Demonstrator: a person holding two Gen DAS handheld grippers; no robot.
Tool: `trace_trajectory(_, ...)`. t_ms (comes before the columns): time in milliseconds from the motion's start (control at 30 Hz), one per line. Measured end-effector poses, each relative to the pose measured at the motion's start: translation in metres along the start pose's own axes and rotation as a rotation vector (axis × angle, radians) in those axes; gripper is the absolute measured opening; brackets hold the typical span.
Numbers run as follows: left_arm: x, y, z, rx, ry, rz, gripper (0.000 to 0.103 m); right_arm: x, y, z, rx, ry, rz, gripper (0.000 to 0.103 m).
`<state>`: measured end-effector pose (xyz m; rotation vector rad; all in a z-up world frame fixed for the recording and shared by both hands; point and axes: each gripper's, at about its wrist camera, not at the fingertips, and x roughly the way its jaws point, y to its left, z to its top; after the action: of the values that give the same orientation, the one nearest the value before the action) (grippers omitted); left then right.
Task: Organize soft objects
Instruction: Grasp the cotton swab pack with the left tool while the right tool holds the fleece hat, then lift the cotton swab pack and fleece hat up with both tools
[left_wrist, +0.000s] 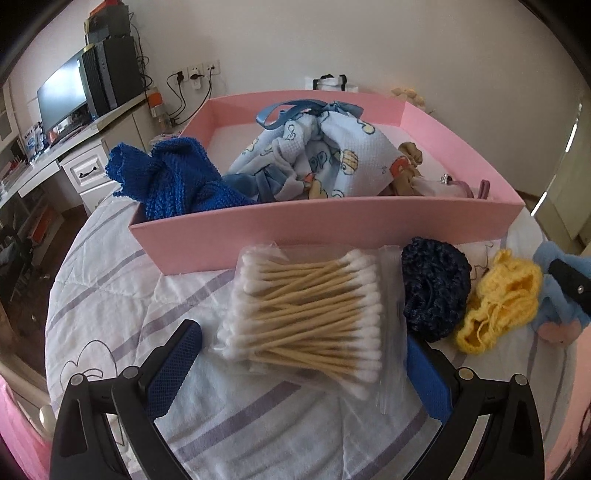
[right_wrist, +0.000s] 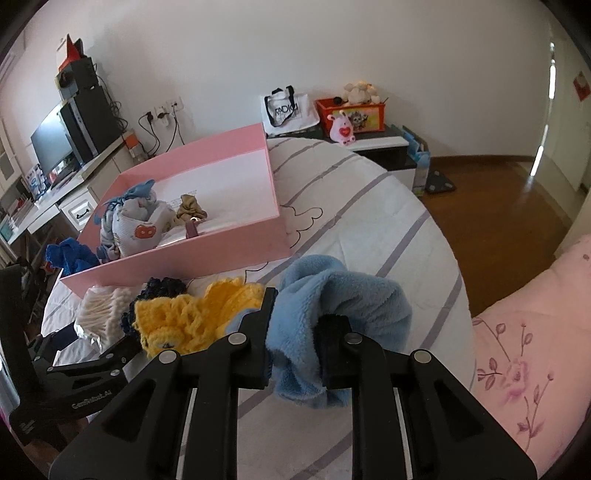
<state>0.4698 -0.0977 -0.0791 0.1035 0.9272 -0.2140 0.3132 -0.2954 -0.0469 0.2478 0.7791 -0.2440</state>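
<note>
Here, striped bedsheet (right_wrist: 369, 206), pink box (right_wrist: 177, 254), wooden floor (right_wrist: 491, 206)

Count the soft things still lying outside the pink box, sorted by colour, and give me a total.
Light blue: 1, the fleece plush, clamped in the right gripper.
Yellow: 1, the crocheted piece.
Navy: 1, the crocheted piece.
White with tan sticks: 1, the bag of cotton swabs, between the open left gripper's fingers.
Total: 4
</note>
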Motion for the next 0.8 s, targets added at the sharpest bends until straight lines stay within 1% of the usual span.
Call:
trace_trajectory(33,0.001,0.001,0.001,-0.003,-0.003,-0.003,0.103,0.001,0.0,0.0,-0.002,0.001,0.003,0.017)
trace_trajectory(100,0.002,0.003,0.001,-0.014,-0.013,-0.017,0.099,0.004,0.001,-0.001,-0.007,0.006,0.008,0.017)
trace_trajectory(167,0.0,0.008,0.0,-0.024,-0.022,-0.026,0.084,0.007,0.001,-0.003,-0.009,0.02,0.008,0.019)
trace_trajectory(200,-0.001,0.01,0.0,-0.028,-0.027,-0.024,0.08,0.009,0.0,-0.004,-0.008,0.03,0.0,0.021)
trace_trajectory(233,-0.003,0.013,-0.001,-0.031,-0.032,-0.021,0.074,0.011,0.0,-0.005,-0.008,0.035,-0.009,0.024)
trace_trajectory(267,-0.003,0.015,-0.001,-0.03,-0.035,-0.02,0.072,0.013,-0.001,-0.007,-0.008,0.039,-0.022,0.028)
trace_trajectory(300,-0.004,0.016,-0.002,-0.027,-0.037,-0.019,0.07,0.014,-0.002,-0.007,-0.007,0.039,-0.04,0.037)
trace_trajectory(333,-0.004,0.017,-0.003,-0.022,-0.039,-0.023,0.068,0.015,-0.003,-0.007,-0.007,0.038,-0.056,0.049)
trace_trajectory(367,-0.003,0.018,-0.002,-0.021,-0.04,-0.025,0.068,0.017,-0.005,-0.007,-0.003,0.036,-0.077,0.053)
trace_trajectory(400,-0.003,0.019,-0.002,-0.022,-0.042,-0.026,0.068,0.017,-0.007,-0.007,0.004,0.037,-0.083,0.057)
trace_trajectory(500,-0.005,0.022,-0.005,-0.026,-0.042,-0.033,0.067,0.022,-0.014,-0.007,0.018,0.067,-0.056,0.057)
trace_trajectory(567,-0.006,0.024,-0.006,-0.028,-0.041,-0.035,0.067,0.023,-0.017,-0.01,0.017,0.073,-0.053,0.057)
trace_trajectory(600,-0.007,0.027,-0.007,-0.029,-0.042,-0.033,0.067,0.022,-0.017,-0.012,0.017,0.074,-0.047,0.054)
trace_trajectory(667,-0.009,0.026,-0.008,-0.028,-0.041,-0.028,0.067,0.021,-0.018,-0.015,0.017,0.075,-0.021,0.039)
trace_trajectory(700,-0.01,0.025,-0.008,-0.028,-0.04,-0.025,0.067,0.021,-0.018,-0.017,0.02,0.081,0.008,0.027)
trace_trajectory(800,-0.017,0.023,-0.009,-0.03,-0.039,-0.023,0.067,0.018,-0.016,-0.019,0.015,0.074,0.011,0.015)
